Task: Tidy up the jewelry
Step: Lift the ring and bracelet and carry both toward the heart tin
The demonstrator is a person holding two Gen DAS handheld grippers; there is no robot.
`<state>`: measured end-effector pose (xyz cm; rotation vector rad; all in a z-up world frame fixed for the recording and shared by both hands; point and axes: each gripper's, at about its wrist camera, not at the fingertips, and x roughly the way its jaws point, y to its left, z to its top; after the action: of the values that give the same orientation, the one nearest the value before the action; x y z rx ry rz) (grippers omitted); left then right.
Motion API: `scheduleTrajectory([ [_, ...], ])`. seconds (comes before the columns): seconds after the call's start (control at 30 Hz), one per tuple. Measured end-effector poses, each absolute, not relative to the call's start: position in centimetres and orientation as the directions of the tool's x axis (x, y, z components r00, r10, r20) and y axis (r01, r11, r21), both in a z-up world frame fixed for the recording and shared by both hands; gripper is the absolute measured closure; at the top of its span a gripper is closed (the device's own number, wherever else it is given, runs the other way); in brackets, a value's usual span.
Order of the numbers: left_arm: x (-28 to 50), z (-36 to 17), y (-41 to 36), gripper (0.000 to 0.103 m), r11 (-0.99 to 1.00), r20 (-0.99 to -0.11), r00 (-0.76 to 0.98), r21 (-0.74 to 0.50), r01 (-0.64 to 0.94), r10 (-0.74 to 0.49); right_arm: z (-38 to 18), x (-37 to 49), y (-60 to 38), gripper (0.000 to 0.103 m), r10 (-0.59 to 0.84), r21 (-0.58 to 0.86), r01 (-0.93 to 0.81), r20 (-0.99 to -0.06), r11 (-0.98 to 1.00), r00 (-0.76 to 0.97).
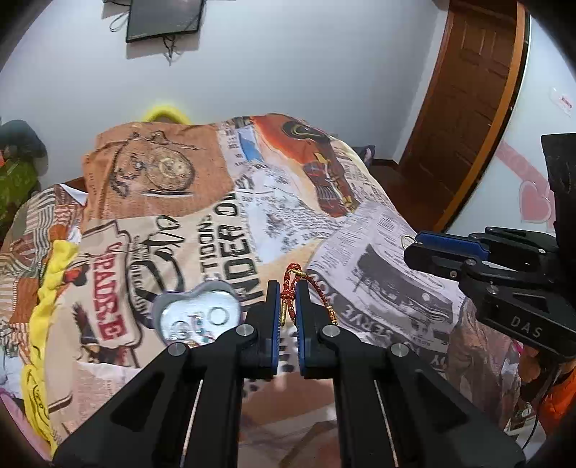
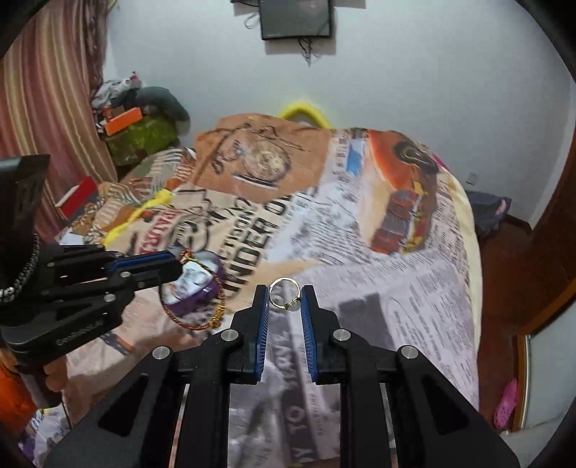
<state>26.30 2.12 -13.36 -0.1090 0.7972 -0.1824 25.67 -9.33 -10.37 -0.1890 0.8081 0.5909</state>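
My left gripper [image 1: 289, 284] is shut on a red and gold braided cord bracelet [image 1: 288, 275], which hangs from its tips above the printed bedspread [image 1: 216, 223]. The bracelet also shows in the right wrist view [image 2: 212, 288], dangling over the box. A heart-shaped jewelry box [image 1: 196, 316] with a grey rim lies open on the bed just left of the left gripper, with rings and small pieces inside. My right gripper [image 2: 285, 293] is shut on a gold ring [image 2: 283, 293], held upright between its tips. The right gripper also shows in the left wrist view [image 1: 414, 244].
The bedspread covers a bed with a yellow cloth [image 1: 46, 295] along its left side. A wooden door [image 1: 468, 108] stands at the right. A pile of clothes and boxes [image 2: 136, 118] sits by a striped curtain [image 2: 46, 90]. A dark frame [image 2: 295, 18] hangs on the wall.
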Motion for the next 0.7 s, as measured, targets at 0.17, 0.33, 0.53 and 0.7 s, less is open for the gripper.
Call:
scheduleTrajectory([
  [0.17,25.6,-13.0,4.1,0.096,0.983,-0.695,0.697,-0.156,0.095,-0.178,-9.8,25.1,-7.0,0.087,0.458,0.073,-0.594,-0.714,0.801,0.529],
  [0.33,25.4,-12.9,6.2,0.096,0.987,-0.689,0.709,-0.151,0.062,-0.15,-10.0,25.0,-4.9,0.087,0.483,0.087,-0.619,-0.712,0.78,0.509],
  [0.53,25.9,-13.8,8.4,0.096,0.986,-0.696,0.705,-0.165,0.031,-0.138,-11.0,25.2,-2.3,0.087,0.498,0.096,-0.645,-0.725,0.758,0.476],
  [0.7,26.8,-15.6,9.6,0.096,0.983,-0.715,0.685,-0.18,0.018,-0.144,-12.5,26.1,-0.6,0.087,0.494,0.11,-0.652,-0.75,0.75,0.441],
])
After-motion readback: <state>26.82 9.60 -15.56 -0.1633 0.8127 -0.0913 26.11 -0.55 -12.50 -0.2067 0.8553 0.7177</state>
